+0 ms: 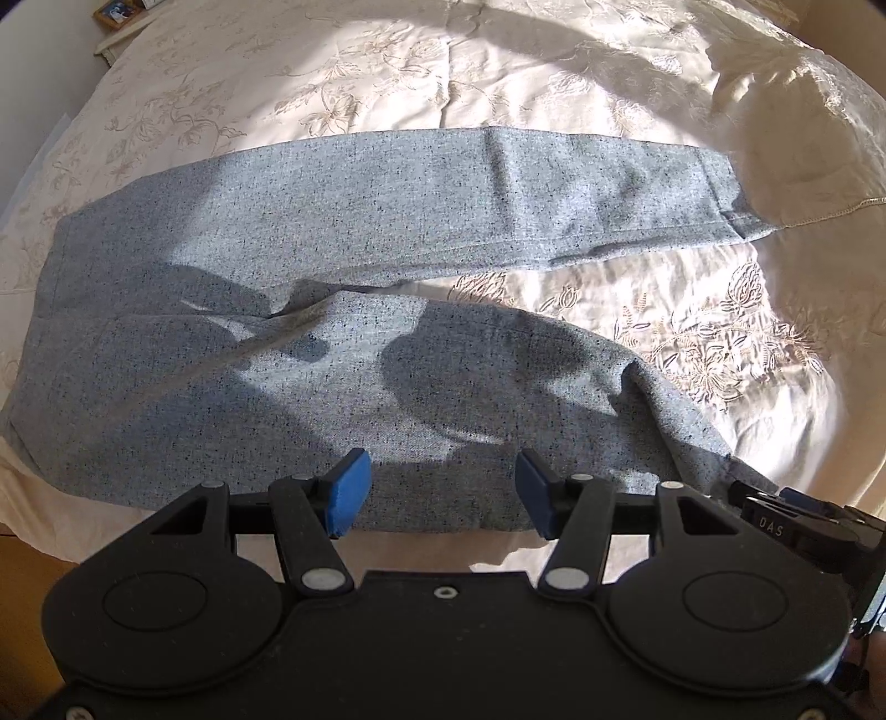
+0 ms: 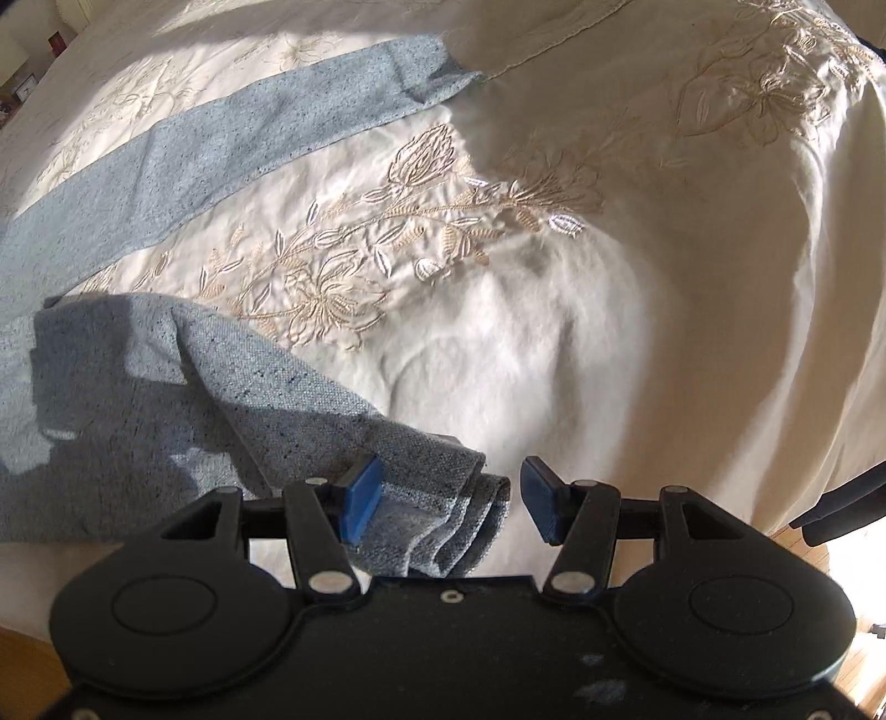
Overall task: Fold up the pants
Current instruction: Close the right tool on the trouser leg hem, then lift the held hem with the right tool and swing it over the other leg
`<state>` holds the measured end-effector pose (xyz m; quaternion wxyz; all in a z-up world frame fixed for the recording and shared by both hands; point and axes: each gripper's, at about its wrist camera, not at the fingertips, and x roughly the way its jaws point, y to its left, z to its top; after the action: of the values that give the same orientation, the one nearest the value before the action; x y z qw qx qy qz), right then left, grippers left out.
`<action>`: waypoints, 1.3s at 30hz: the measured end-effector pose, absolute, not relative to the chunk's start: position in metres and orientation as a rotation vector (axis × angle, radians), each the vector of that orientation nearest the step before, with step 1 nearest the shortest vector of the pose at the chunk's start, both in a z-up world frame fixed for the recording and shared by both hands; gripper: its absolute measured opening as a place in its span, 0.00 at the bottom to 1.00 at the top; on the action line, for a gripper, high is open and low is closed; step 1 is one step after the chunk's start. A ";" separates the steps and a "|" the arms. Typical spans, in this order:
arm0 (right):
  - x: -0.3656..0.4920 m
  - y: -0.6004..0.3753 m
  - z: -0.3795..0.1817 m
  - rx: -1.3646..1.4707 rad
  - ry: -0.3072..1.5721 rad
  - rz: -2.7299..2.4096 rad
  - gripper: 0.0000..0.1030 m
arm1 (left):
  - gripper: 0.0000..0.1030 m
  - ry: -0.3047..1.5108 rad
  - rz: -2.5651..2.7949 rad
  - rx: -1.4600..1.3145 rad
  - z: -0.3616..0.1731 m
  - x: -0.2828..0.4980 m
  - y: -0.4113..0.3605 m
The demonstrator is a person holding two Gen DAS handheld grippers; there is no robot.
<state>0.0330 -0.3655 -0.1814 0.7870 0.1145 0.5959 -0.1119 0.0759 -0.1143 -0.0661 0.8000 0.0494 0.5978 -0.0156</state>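
Note:
Grey-blue speckled pants [image 1: 343, 232] lie spread on a bed, waist at the left, both legs running right. The far leg lies flat. The near leg [image 1: 498, 387] is rumpled along the bed's front edge. My left gripper [image 1: 440, 493] is open, just above the near leg's front edge, holding nothing. My right gripper [image 2: 451, 501] is open, and the bunched cuff [image 2: 443, 515] of the near leg lies between its blue pads, not clamped. The far leg [image 2: 221, 144] shows at upper left in the right wrist view. The right gripper's body [image 1: 803, 520] shows at the near leg's end.
A cream bedspread [image 2: 609, 304] with tan embroidered flowers covers the bed [image 1: 387, 66]. A folded-back flap [image 1: 803, 149] of it covers the far cuff's end. A nightstand with a picture frame [image 1: 116, 11] stands at the far left. Wooden floor [image 2: 830, 554] shows at the lower right.

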 end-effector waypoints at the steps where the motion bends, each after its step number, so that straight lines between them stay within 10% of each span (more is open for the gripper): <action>1: 0.034 -0.366 -0.182 0.252 1.285 -0.233 0.56 | 0.59 1.280 -0.032 0.108 -0.065 0.076 -0.115; 5: 0.036 -0.368 -0.179 0.262 1.252 -0.189 0.53 | 0.59 1.274 -0.032 0.110 -0.064 0.077 -0.117; 9: 0.042 -0.370 -0.168 0.199 1.246 -0.159 0.09 | 0.59 1.268 -0.028 0.103 -0.064 0.076 -0.116; 18: 0.068 -0.403 -0.125 0.104 1.108 -0.208 0.01 | 0.59 1.258 -0.005 0.062 -0.063 0.074 -0.109; 39: 0.085 -0.413 -0.187 0.180 1.236 -0.157 0.33 | 0.59 1.254 0.066 0.053 -0.069 0.063 -0.090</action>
<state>0.0847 -0.4126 -0.1866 0.8084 0.0843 0.5780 -0.0732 0.0633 -0.0900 -0.0692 0.8089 0.0249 0.5866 0.0308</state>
